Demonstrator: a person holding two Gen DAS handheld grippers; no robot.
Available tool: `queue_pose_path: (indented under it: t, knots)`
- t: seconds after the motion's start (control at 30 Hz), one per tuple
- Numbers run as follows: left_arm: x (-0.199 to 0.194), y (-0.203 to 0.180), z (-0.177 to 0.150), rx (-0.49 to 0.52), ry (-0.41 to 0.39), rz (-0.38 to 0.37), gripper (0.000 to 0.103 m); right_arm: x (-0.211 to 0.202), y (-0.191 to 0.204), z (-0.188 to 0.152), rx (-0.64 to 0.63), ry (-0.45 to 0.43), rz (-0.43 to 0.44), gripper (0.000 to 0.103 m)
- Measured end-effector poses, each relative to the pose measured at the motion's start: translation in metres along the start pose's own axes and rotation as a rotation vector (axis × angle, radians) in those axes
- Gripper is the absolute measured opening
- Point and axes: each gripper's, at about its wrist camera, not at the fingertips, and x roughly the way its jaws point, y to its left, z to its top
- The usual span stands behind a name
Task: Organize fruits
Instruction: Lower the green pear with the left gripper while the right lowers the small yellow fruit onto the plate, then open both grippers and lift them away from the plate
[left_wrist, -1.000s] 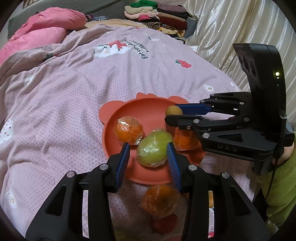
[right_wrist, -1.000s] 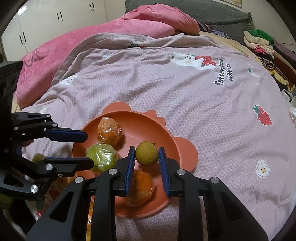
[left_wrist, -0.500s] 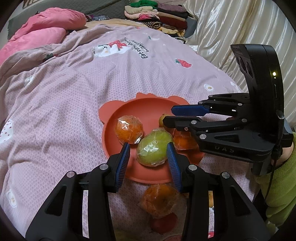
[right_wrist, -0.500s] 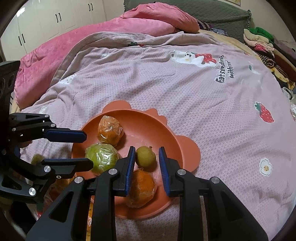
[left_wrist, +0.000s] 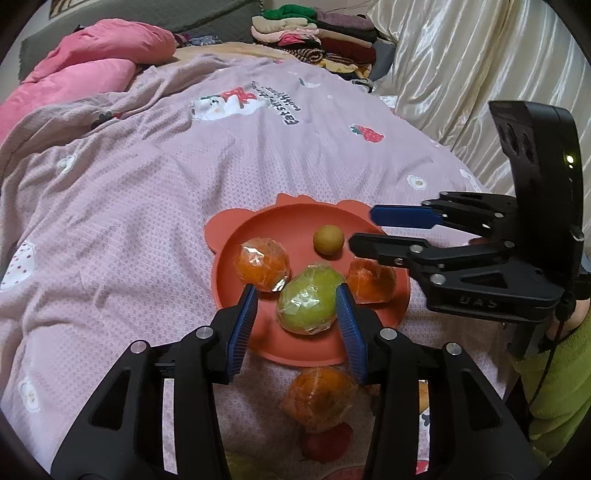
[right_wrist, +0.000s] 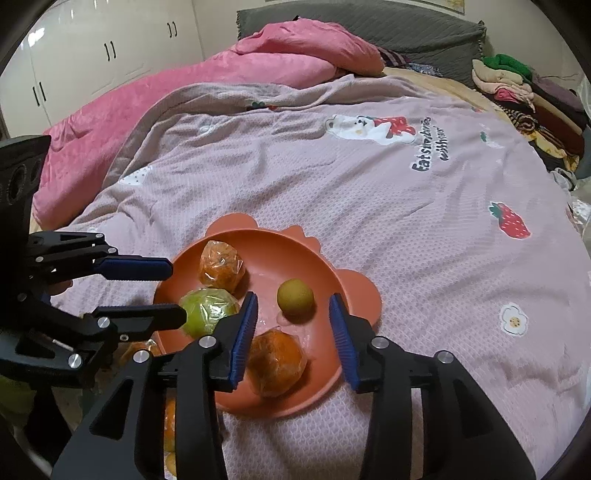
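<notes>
Letting go: right gripper (right_wrist: 291, 325) opening around small brown fruit (right_wrist: 295, 296) on orange plate (right_wrist: 354, 295). Left gripper (left_wrist: 295, 314) opening beside wrapped green fruit (left_wrist: 309, 302). Lift away slowly, no bumping.

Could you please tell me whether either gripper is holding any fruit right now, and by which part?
Neither holds anything. The right gripper is opening, clear of the small round yellow-brown fruit; the left gripper is opening around the plastic-wrapped green fruit.

Soft indoor light, fisheye-warped dark edges
</notes>
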Motion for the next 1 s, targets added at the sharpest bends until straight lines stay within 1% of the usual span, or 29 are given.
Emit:
queue_pose_path:
  t: [0.3,0.5,0.63,0.8,0.83,1.0]
  knots:
    - [-0.006,0.000,0.003,-0.005,-0.018,0.008,0.042,-0.021,0.000,-0.006,0.024,-0.047,-0.014,0.050]
    - [-0.013,0.000,0.005,-0.008,-0.037,0.016,0.047,-0.031,0.002,-0.010,0.035,-0.065,-0.018,0.056]
    - [-0.018,0.001,0.006,-0.011,-0.047,0.020,0.050,-0.035,0.004,-0.012,0.039,-0.068,-0.022,0.057]
    - [-0.023,0.001,0.008,-0.015,-0.061,0.022,0.057,-0.041,0.007,-0.014,0.040,-0.079,-0.031,0.062]
    - [-0.024,0.001,0.008,-0.018,-0.065,0.025,0.061,-0.042,0.008,-0.014,0.041,-0.081,-0.032,0.062]
    - [-0.031,0.001,0.010,-0.021,-0.085,0.034,0.067,-0.050,0.011,-0.013,0.036,-0.095,-0.038,0.070]
